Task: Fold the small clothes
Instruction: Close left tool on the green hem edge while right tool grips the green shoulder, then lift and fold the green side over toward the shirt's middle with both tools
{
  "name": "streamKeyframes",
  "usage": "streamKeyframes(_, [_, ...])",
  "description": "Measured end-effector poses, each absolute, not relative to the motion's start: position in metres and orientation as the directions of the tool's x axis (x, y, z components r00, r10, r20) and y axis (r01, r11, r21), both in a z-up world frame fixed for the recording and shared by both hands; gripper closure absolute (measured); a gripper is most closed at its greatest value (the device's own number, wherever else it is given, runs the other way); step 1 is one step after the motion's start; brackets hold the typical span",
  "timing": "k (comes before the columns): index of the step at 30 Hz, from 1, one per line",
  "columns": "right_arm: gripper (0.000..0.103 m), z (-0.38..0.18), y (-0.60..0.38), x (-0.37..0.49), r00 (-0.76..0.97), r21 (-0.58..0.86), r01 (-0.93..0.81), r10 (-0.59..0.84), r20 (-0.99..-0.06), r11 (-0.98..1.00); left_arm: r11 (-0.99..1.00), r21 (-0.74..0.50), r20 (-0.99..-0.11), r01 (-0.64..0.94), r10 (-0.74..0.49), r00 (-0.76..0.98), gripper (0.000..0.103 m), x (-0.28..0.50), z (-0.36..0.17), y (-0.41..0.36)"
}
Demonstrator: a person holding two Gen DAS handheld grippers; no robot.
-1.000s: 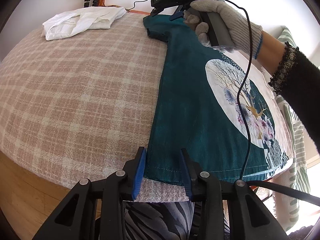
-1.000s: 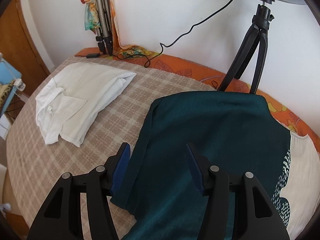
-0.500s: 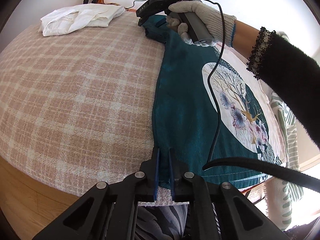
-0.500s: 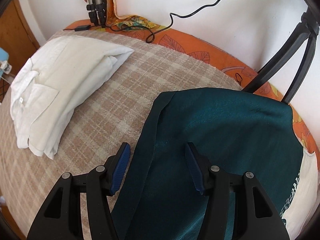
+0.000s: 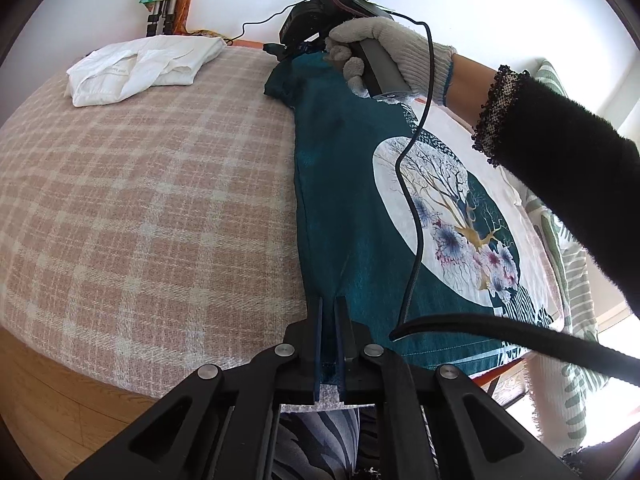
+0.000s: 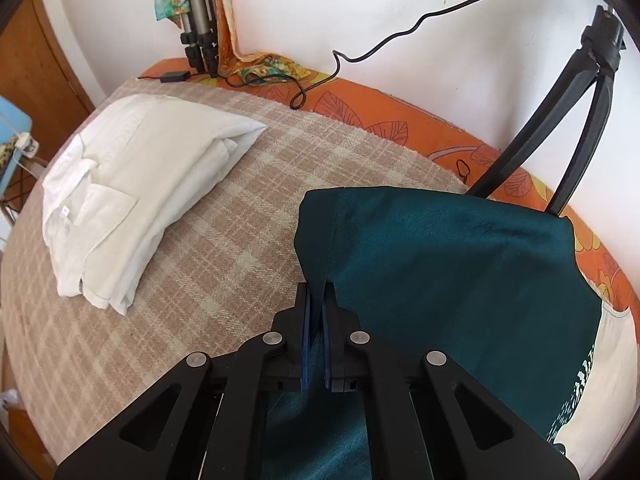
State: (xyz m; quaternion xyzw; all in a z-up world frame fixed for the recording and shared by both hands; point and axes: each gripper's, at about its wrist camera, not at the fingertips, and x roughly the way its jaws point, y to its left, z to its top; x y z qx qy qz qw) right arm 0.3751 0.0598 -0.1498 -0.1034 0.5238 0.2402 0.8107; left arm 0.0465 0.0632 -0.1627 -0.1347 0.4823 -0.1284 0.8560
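I have both grips set for the fold: left gripper point(image 5: 329, 312) pinches the teal shirt point(image 5: 360, 184) hem at 6 o'clock, right gripper point(image 6: 316, 300) its shoulder. Shirt lies on the bed point(image 5: 140, 184); next, lift together and carry toward 3 o'clock.

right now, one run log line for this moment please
step: fold teal shirt | left gripper: shut on hem edge | right gripper: shut on sleeve end | white shirt: folded, aside
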Motion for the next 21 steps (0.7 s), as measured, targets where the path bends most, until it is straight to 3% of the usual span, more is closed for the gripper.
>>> streamKeyframes(8, [0.100, -0.116, -0.003, 0.382, 0.394, 0.248, -0.404, 0.412, -0.821, 0.881, 0.924, -0.323, -0.774, 0.203, -0.381, 0.506, 0.101, 0.046, -0.147, 0.033])
streamKeyframes(21, [0.100, -0.129, -0.136, 0.376, 0.463, 0.349, -0.140, 0.373, -0.804, 0.927, 0.871, -0.285, -0.778, 0.401, -0.454, 0.433, 0.101, 0.048, -0.148, -0.042])
